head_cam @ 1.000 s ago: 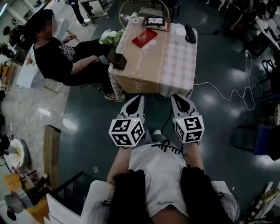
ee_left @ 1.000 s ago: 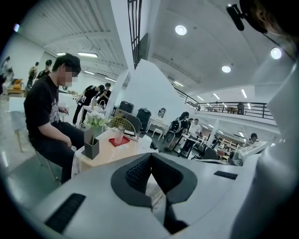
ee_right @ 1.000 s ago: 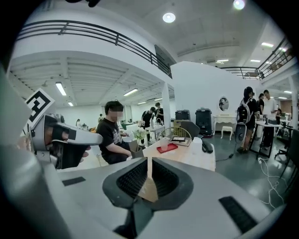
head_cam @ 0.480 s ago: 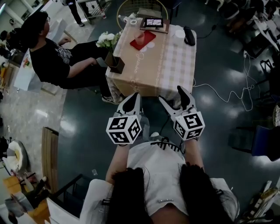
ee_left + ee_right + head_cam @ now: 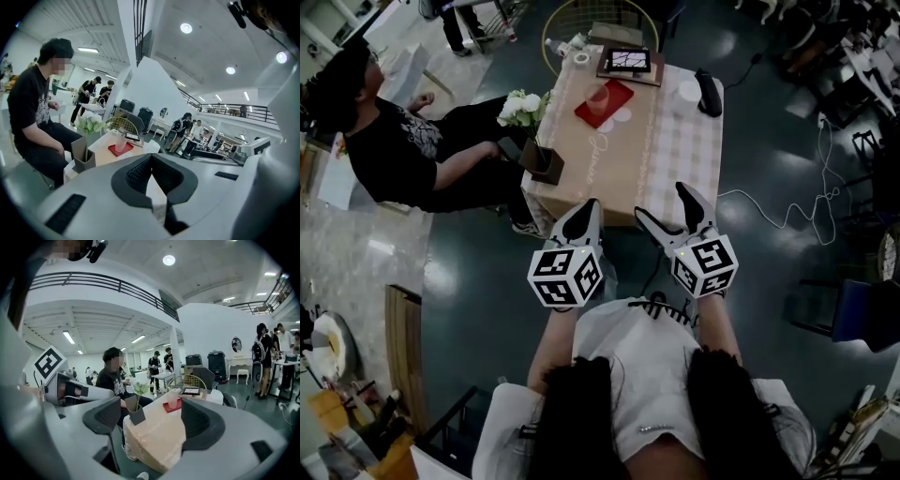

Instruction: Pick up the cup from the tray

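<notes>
Table [image 5: 675,141] nearer | right gripper [image 5: 660,199] jaws opening, empty | cup [image 5: 172,398] well apart

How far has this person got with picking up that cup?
Nothing done yet: the cup sits on its red tray on the table. In hand: the right tool, short of the table, is opening its empty jaws; the left tool is shut. Left: reach, grip, lift.

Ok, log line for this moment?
phase: pre-reach | left gripper: shut, empty | right gripper: opening, empty | cup: on red tray, untouched
</notes>
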A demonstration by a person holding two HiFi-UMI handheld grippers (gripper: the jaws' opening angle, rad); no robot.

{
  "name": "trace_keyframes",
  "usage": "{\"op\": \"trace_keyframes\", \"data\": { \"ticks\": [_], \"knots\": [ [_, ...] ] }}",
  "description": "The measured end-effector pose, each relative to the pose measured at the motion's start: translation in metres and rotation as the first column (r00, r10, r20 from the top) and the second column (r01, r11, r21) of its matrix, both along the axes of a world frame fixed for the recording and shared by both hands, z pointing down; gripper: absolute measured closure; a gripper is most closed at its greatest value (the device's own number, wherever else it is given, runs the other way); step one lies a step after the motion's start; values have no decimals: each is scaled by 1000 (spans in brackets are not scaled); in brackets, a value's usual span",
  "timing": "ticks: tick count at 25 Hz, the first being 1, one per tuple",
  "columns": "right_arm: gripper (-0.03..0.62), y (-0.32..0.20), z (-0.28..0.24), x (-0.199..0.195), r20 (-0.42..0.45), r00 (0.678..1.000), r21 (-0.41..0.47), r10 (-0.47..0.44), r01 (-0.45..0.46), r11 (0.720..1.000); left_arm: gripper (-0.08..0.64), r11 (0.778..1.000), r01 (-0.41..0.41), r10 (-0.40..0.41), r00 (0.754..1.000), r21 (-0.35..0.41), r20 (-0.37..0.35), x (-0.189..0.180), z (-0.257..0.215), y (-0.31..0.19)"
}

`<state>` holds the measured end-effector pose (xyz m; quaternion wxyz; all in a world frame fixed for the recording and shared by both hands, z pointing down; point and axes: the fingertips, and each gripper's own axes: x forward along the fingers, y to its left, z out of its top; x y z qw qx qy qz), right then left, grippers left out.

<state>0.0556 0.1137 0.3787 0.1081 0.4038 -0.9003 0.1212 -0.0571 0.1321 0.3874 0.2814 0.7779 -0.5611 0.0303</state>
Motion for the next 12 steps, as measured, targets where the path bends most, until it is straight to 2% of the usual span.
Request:
{"op": "trace_keyframes", "data": {
  "ticks": [7,12],
  "knots": [
    [198,-62,2,-27,-31,999,0,-12,12,1000,552,999,-40,40,999,-16,7,-17,7,-66],
    [190,-99,1,-43,-21,1000,1,2,-2,1000,552,997,-66,67,998,-28,21,-29,10,-104]
  ]
}}
